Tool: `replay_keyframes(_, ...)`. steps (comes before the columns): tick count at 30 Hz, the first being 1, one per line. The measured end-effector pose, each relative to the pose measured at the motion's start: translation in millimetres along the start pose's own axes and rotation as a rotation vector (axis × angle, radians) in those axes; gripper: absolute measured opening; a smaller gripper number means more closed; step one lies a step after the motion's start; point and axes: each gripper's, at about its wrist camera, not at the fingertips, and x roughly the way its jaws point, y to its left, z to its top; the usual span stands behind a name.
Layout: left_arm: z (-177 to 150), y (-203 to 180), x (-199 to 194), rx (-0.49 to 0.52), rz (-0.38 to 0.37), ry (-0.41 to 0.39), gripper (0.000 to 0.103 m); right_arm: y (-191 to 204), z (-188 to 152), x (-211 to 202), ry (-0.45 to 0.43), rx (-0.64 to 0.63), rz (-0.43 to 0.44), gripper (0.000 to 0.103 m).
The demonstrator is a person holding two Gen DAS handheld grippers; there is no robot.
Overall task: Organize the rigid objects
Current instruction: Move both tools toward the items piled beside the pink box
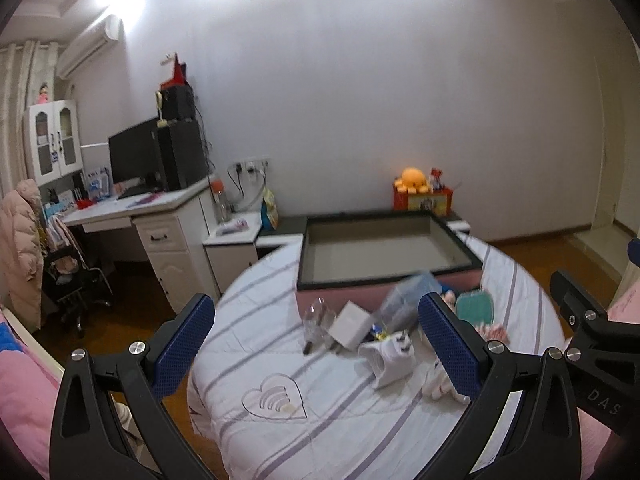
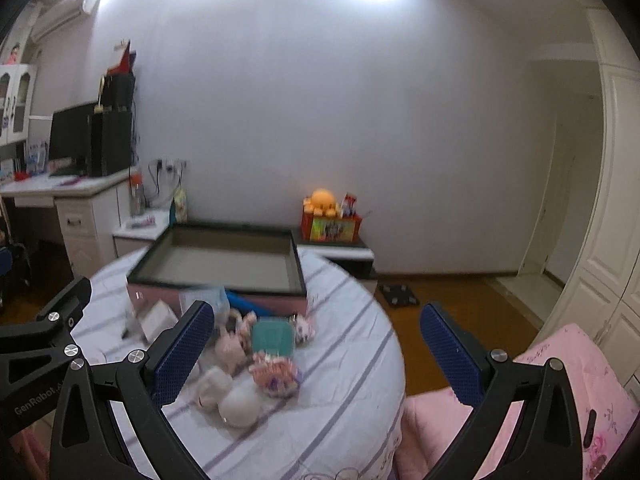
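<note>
On the striped bedsheet (image 1: 320, 420) lies a pile of small things: a clear glass (image 1: 316, 316), a white box (image 1: 350, 324), a clear plastic container (image 1: 408, 296), a white cup (image 1: 386, 360) and a teal case (image 1: 474, 306). The right wrist view shows the teal case (image 2: 273, 338) among soft plush items (image 2: 276, 372) and a white ball (image 2: 240, 402). Behind the pile stands a black-rimmed box (image 1: 384, 248), also seen as the box (image 2: 224, 258). My left gripper (image 1: 320, 354) hangs open above the pile, holding nothing. My right gripper (image 2: 316, 354) is open over the bed's right edge.
A white desk (image 1: 132, 208) with a monitor and a chair (image 1: 76, 280) stands at the left. A low cabinet carries an orange plush on a red box (image 1: 422, 192). Wooden floor (image 2: 460, 312) lies right of the bed, and a pink quilt (image 2: 560, 400) sits at the lower right.
</note>
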Motion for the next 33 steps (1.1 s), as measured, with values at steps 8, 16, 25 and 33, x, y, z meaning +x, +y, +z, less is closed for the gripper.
replay_keyframes(8, -26.7, -7.5, 36.2, 0.026, -0.007, 0.136, 0.103, 1.7, -25.6, 31.8, 0.138, -0.015, 0.013, 0.103)
replay_keyframes(16, -31.1, -6.0, 51.0, 0.028, -0.023, 0.167, 0.103, 1.9, -32.3, 52.2, 0.191, -0.008, 0.035, 0.103)
replay_keyframes(25, -13.3, -15.1, 74.9, 0.040, -0.125, 0.169, 0.103, -9.4, -22.8, 88.1, 0.244, -0.009, 0.144, 0.103)
replay_keyframes(33, 2.0, -38.0, 124.9, 0.071, -0.192, 0.229, 0.103, -12.1, -15.0, 149.4, 0.358, -0.059, 0.284, 0.101)
